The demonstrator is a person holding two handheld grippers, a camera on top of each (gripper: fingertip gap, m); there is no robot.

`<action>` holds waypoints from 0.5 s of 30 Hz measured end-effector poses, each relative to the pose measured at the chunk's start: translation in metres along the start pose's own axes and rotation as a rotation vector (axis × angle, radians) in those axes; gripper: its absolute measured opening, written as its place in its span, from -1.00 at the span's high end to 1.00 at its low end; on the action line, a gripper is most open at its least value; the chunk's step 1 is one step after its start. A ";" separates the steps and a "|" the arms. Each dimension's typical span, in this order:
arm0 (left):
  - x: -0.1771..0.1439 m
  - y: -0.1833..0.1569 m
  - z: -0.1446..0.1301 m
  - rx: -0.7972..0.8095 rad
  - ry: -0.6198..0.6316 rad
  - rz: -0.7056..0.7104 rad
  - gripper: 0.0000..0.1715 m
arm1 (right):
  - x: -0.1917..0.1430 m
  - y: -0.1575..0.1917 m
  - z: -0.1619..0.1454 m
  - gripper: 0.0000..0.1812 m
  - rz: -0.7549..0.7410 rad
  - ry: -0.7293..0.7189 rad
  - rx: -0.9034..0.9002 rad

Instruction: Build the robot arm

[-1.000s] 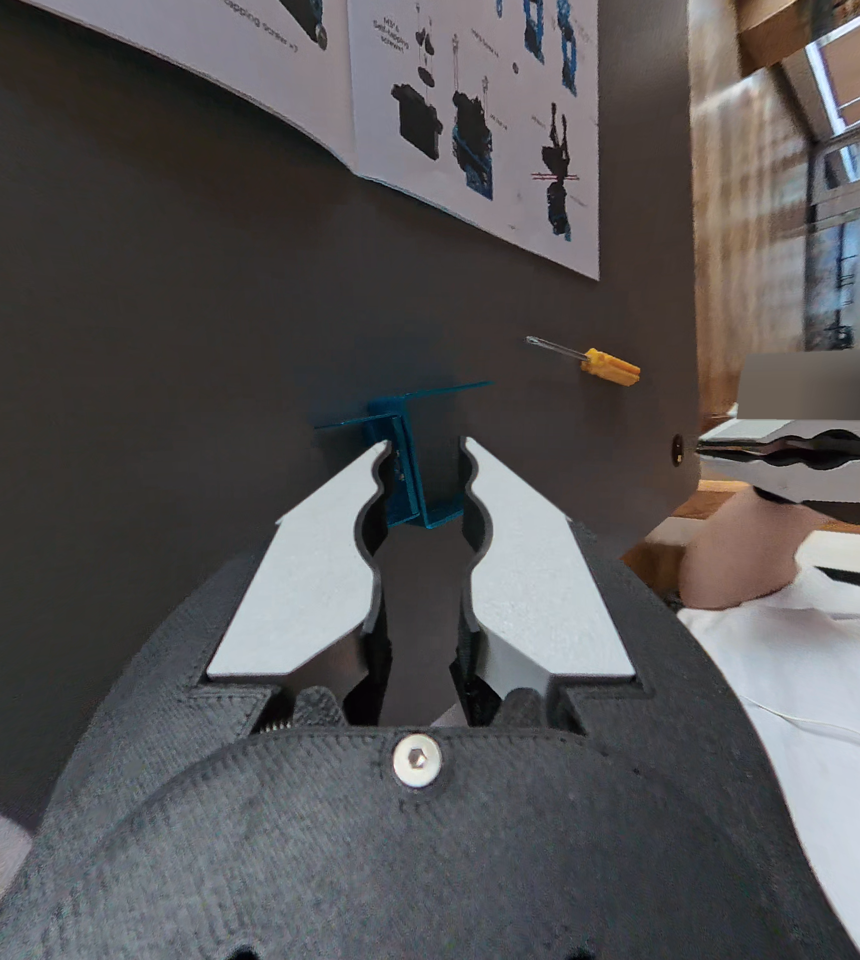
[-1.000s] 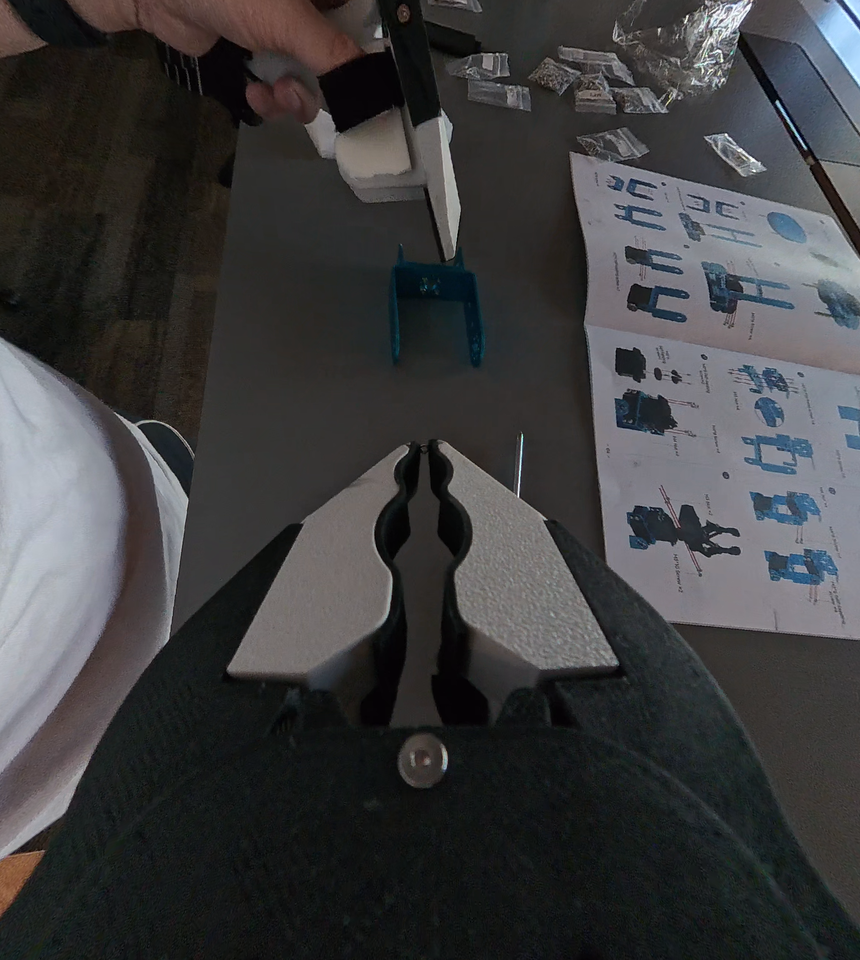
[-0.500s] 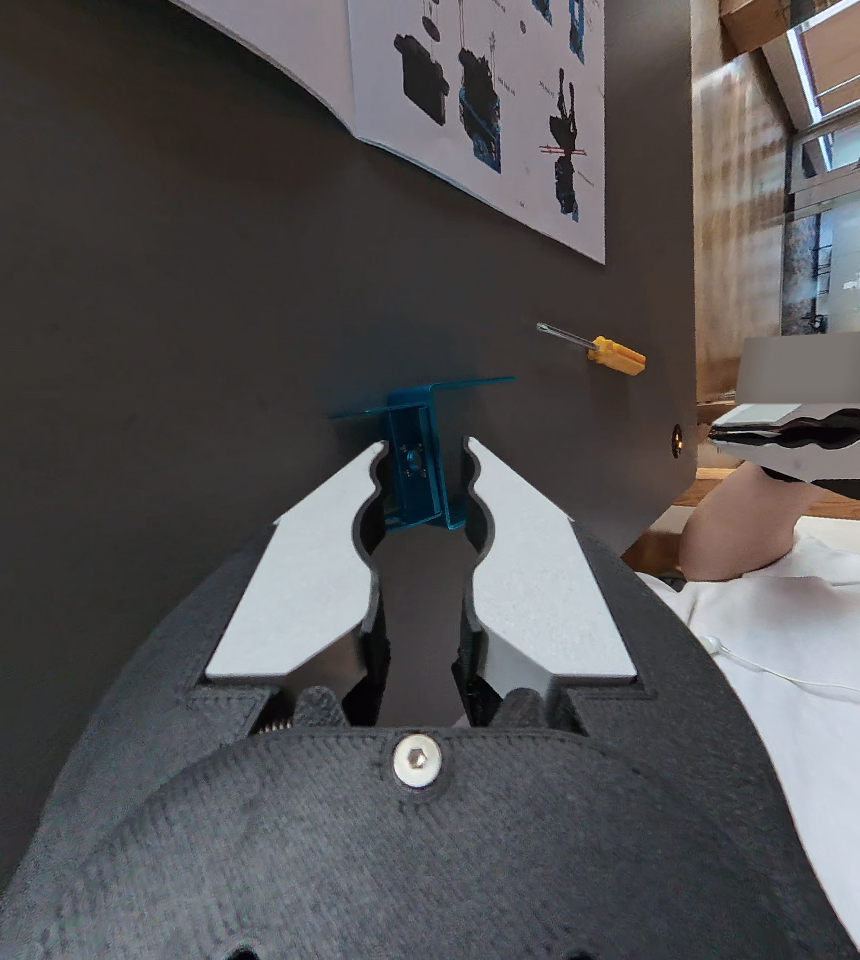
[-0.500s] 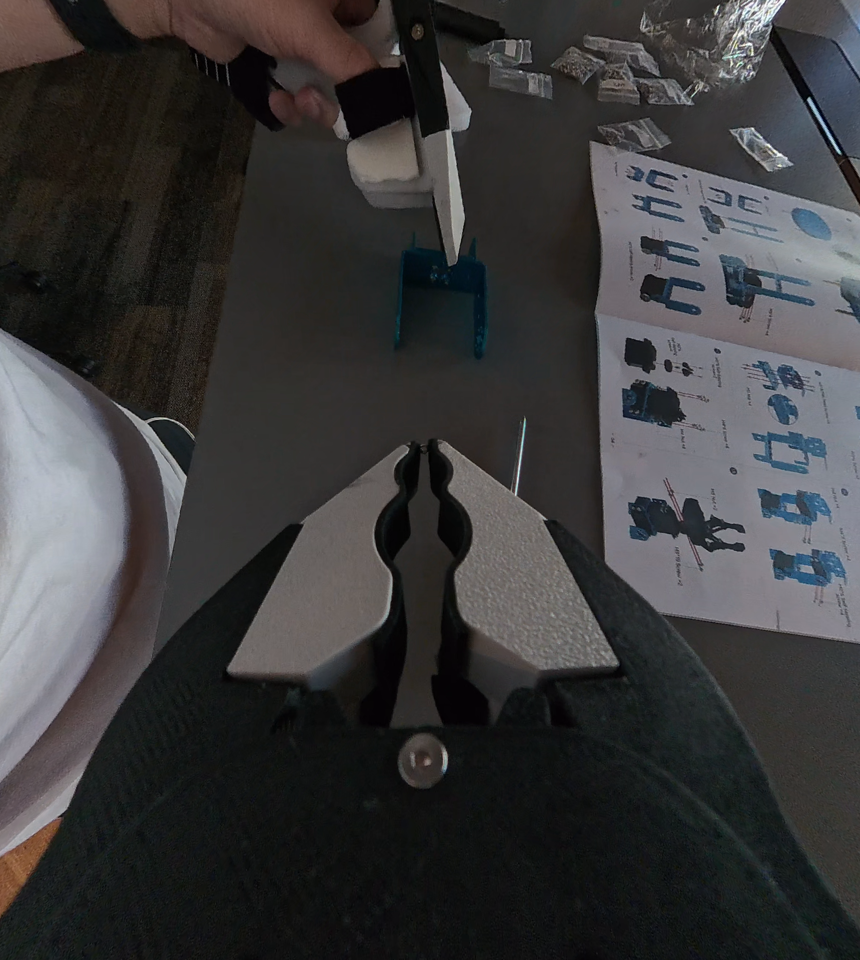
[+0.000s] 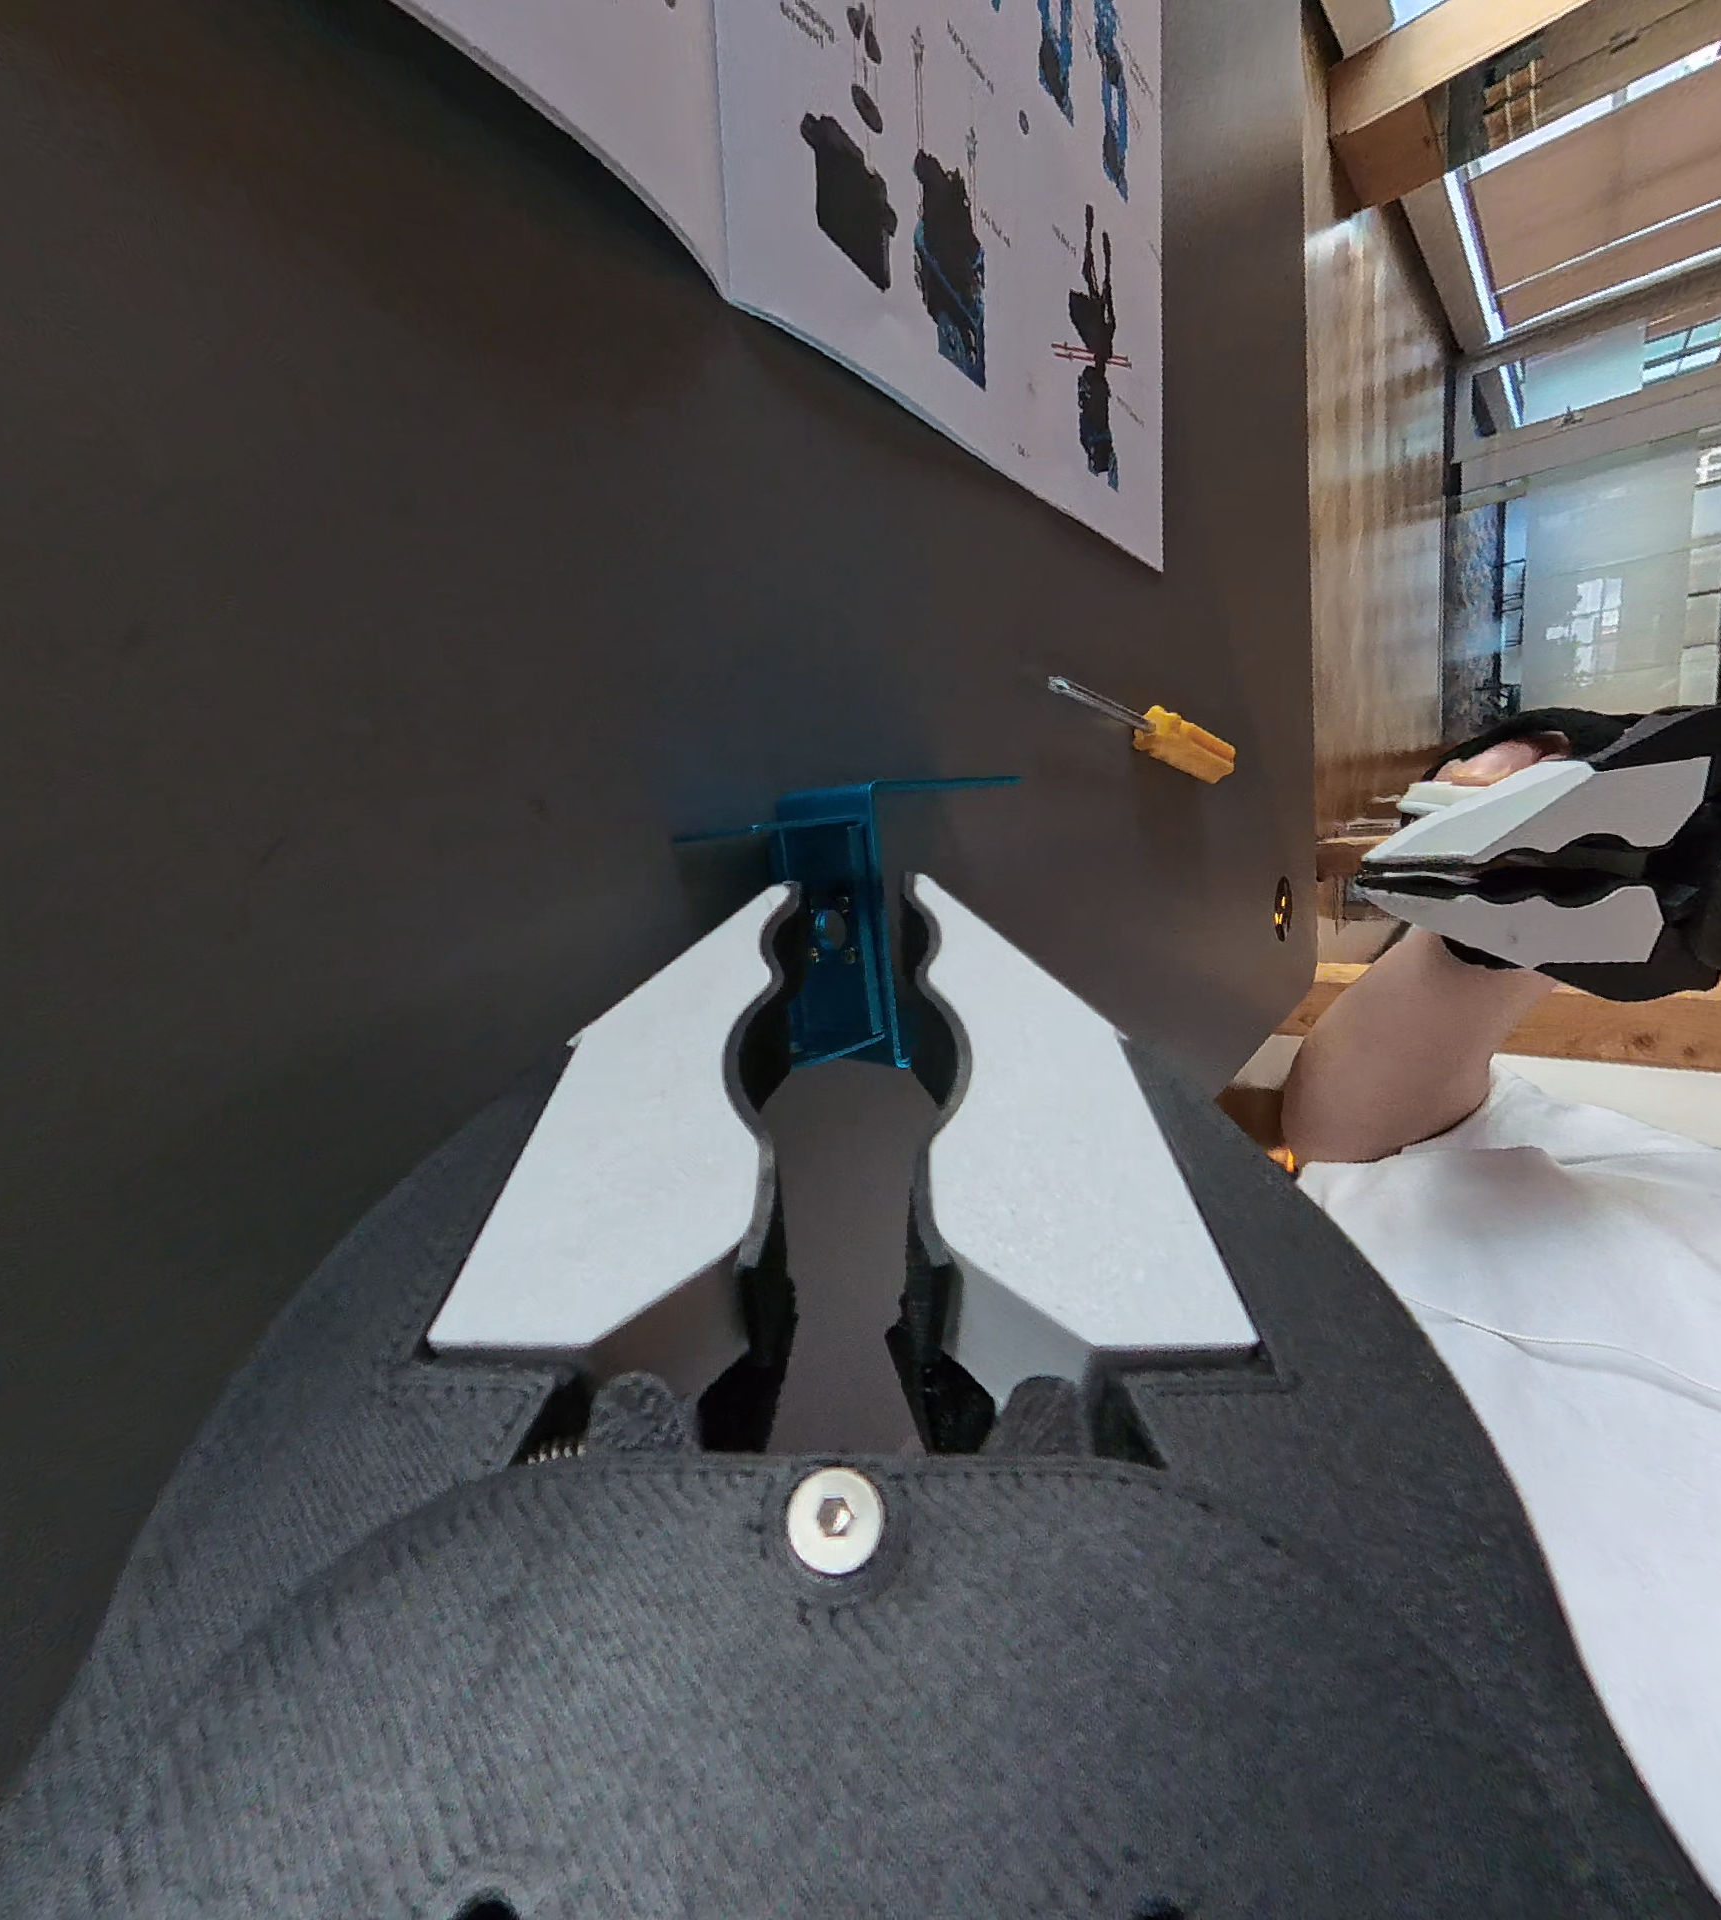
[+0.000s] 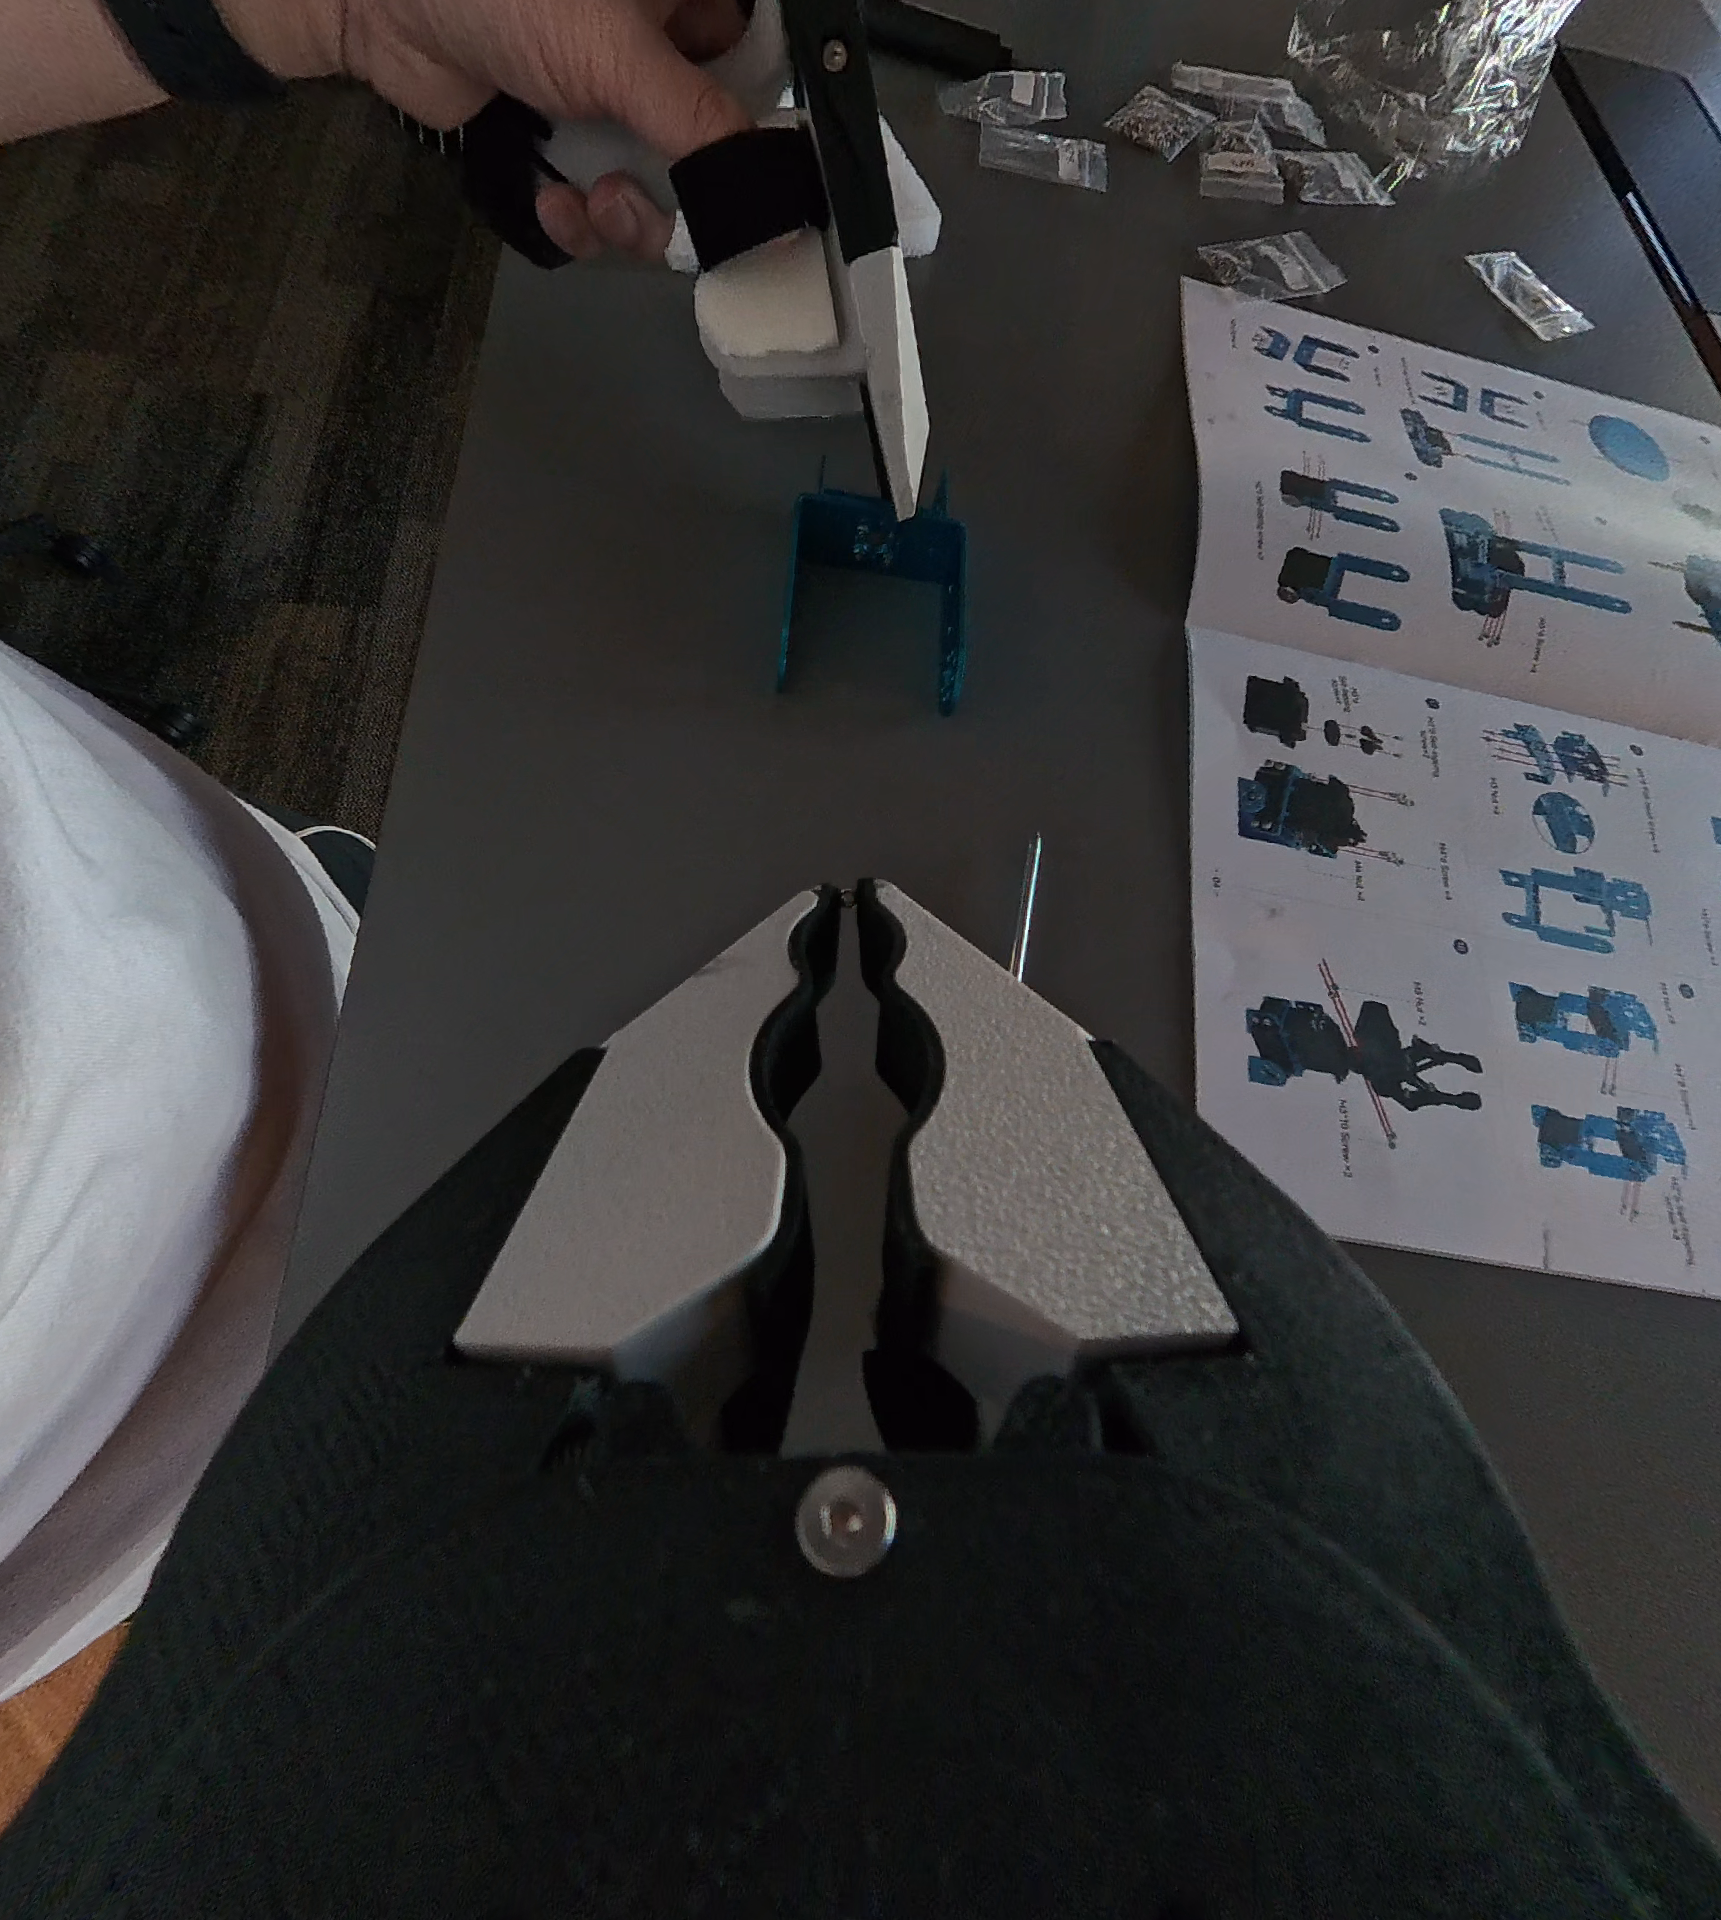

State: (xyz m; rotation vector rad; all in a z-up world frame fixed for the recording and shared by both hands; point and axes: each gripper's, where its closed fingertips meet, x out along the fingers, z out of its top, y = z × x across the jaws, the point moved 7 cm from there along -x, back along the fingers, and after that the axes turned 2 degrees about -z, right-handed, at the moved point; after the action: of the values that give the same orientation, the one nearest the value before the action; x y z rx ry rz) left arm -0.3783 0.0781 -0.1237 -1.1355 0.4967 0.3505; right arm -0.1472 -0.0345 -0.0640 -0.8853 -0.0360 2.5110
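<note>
A blue metal bracket (image 5: 835, 966) stands on the dark table (image 6: 627, 727); it also shows in the right wrist view (image 6: 835, 540). My left gripper (image 5: 848, 883) has its jaws drawn in around the bracket's holed base plate, which fills the gap between them. From the right wrist view, the left gripper (image 6: 900, 468) comes down onto the bracket's back plate, held by a hand. My right gripper (image 6: 848, 896) is shut on a tiny dark fastener at its tips and hovers over the table's near part. It shows at the right of the left wrist view (image 5: 1370, 871).
A yellow-handled screwdriver (image 5: 1183, 743) lies beside my right gripper, its shaft (image 6: 1027, 904) showing. An open instruction booklet (image 6: 1510, 779) lies to the right. Several small plastic bags of parts (image 6: 1240, 135) lie at the far end. The table edge (image 6: 420, 675) and a person's white shirt (image 6: 56, 935) are on the left. The left gripper's tips are roughly 15 centimetres from the right gripper's.
My left gripper has moved forward over the bracket, which now sits between its fingers, and its jaws have narrowed. The right gripper has stayed shut and barely moved.
</note>
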 end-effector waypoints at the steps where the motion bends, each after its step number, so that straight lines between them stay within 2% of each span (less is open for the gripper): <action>1: 0.000 -0.001 0.000 0.010 -0.003 -0.004 0.89 | 0.000 0.000 0.000 0.98 -0.001 0.000 -0.001; 6: 0.001 -0.002 0.001 0.004 0.014 -0.012 0.93 | 0.001 -0.003 -0.002 0.98 -0.001 0.002 0.002; 9: 0.002 -0.001 0.000 -0.029 0.024 -0.027 0.79 | 0.000 -0.003 -0.002 0.98 -0.003 0.000 0.000; 15: 0.005 0.002 -0.002 -0.047 0.036 -0.054 0.88 | -0.001 -0.004 -0.001 0.98 -0.004 -0.005 0.000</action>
State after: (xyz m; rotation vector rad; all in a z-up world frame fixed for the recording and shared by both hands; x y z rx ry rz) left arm -0.3756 0.0771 -0.1281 -1.2003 0.4908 0.2967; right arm -0.1439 -0.0315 -0.0638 -0.8784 -0.0390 2.5093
